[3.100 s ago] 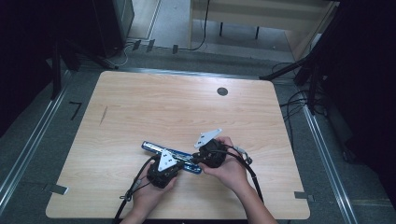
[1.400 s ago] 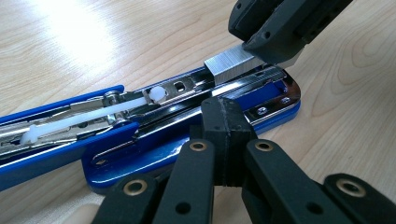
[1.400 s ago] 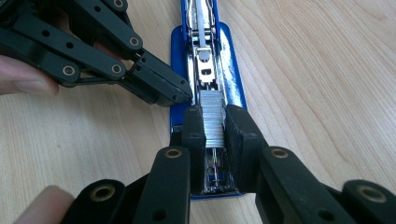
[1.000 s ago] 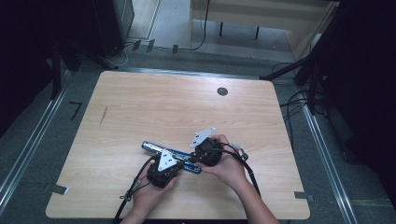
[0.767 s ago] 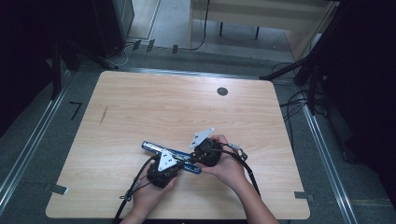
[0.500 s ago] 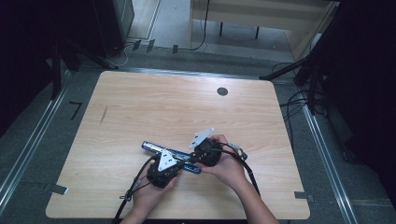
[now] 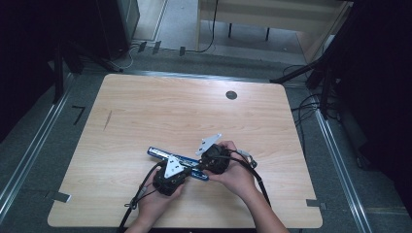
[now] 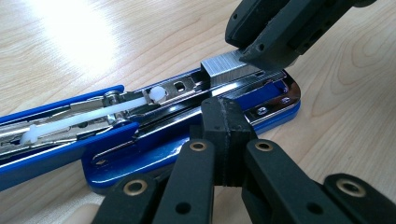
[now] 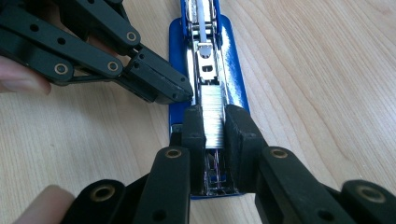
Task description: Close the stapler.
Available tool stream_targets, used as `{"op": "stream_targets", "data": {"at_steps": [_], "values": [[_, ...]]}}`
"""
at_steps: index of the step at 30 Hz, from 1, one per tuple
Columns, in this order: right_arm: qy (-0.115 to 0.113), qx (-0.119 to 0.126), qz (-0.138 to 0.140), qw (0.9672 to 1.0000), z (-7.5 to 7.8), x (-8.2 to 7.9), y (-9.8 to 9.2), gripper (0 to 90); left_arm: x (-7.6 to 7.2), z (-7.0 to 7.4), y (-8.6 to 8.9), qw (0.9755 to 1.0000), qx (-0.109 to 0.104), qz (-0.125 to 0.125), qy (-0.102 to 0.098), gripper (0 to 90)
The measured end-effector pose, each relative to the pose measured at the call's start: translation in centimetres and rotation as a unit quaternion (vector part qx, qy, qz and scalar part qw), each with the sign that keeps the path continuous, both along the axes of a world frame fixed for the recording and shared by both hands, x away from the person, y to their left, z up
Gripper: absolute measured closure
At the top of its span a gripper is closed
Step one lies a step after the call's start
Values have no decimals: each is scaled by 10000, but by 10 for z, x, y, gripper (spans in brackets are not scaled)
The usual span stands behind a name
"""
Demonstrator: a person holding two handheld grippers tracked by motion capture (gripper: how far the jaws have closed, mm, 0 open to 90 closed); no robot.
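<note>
A blue stapler [image 7: 159,153] lies opened flat on the wooden table [image 7: 145,111], its chrome magazine [image 9: 204,56] facing up. A silver staple strip [image 9: 212,106] sits in the magazine near the stapler's front end [image 8: 280,100]. My right gripper [image 9: 214,122] is shut on that strip, one pad on each side; its jaw shows in the left gripper view over the staple strip [image 8: 228,68]. My left gripper [image 8: 224,117] is shut with nothing between its jaws, its tips resting against the side of the stapler [image 8: 140,144]. In the high view both grippers meet at the stapler's near end: left gripper [image 7: 186,171], right gripper [image 7: 201,167].
A round black grommet [image 7: 231,95] sits in the table's far right part. Cables trail from both grippers toward the front edge [image 7: 194,227]. Metal floor rails [image 7: 29,155] run along the table's sides, and a wooden bench [image 7: 262,14] stands behind it.
</note>
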State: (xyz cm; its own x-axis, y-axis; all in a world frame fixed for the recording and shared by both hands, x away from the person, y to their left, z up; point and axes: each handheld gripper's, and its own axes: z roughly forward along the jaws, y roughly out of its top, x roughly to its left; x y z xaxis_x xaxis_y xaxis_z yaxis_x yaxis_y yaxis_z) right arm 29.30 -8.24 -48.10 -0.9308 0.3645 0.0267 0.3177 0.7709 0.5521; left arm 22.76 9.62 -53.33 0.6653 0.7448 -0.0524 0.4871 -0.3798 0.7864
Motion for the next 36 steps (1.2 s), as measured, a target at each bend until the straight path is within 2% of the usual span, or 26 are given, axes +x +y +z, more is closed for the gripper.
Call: {"op": "stream_targets", "data": {"at_steps": [17,24,36], "values": [[-20,-111,30,9999,7,1,-2,796,0,0,0,10000,-7,-4,3,900],[-35,-253,129,9996,5,0,0,796,0,0,0,10000,-4,-4,2,900],[19,-280,131,9995,4,1,0,796,0,0,0,10000,2,-6,5,900]]}}
